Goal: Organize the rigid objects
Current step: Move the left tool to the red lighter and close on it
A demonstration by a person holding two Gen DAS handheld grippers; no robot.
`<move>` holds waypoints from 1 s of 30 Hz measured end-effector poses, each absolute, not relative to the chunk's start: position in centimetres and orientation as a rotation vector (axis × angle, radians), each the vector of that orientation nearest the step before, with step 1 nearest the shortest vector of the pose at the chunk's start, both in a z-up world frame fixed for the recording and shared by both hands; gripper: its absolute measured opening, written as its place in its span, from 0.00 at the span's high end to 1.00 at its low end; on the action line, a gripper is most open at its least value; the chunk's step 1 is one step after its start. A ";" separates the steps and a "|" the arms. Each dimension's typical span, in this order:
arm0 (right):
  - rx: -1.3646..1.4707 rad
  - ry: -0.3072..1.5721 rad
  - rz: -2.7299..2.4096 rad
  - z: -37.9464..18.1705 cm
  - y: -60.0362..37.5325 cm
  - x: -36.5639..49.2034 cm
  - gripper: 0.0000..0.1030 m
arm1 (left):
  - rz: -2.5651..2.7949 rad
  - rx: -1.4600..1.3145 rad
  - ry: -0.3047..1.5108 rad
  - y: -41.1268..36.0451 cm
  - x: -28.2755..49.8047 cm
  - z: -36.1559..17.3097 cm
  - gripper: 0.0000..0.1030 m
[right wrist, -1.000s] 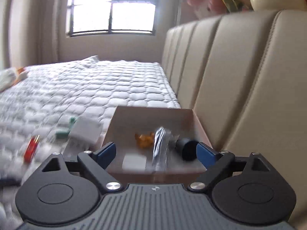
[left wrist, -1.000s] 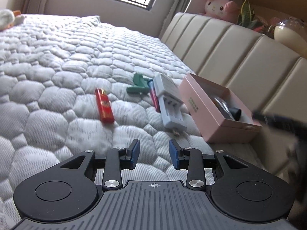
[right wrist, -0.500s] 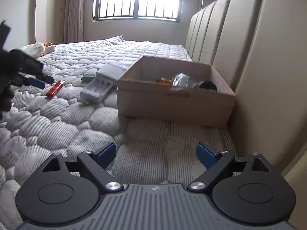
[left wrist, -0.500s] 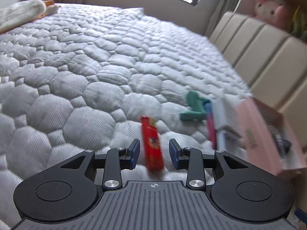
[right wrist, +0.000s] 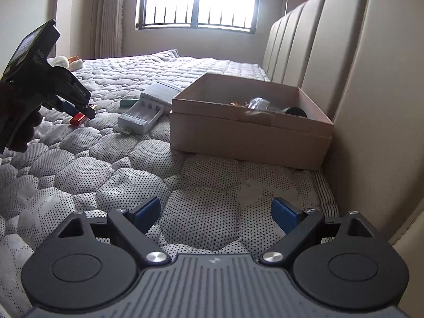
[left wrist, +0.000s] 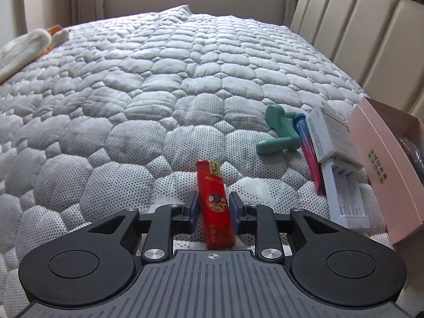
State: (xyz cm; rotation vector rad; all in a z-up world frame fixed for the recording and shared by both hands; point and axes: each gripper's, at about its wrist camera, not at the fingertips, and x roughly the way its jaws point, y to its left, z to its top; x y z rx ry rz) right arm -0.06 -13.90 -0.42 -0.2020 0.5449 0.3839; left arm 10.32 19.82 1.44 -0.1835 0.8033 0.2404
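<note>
One lighter (left wrist: 215, 203) sits between your closing left tongs (left wrist: 213, 209), long axis toward 12 o'clock, pads not quite touching; right tongs (right wrist: 216, 213) gape empty, box (right wrist: 246, 129) at 12.

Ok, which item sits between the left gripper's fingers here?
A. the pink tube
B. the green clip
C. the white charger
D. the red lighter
D: the red lighter lies on the bed between the closing jaws of the left gripper; the other three items lie off to its right.

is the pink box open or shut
Open: the pink box has no lid on, and items show inside above its rim.
</note>
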 end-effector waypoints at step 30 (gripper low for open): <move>-0.342 0.628 0.224 1.6 -16.1 -0.2 0.09 | 0.090 -0.364 0.623 21.9 0.0 3.0 0.83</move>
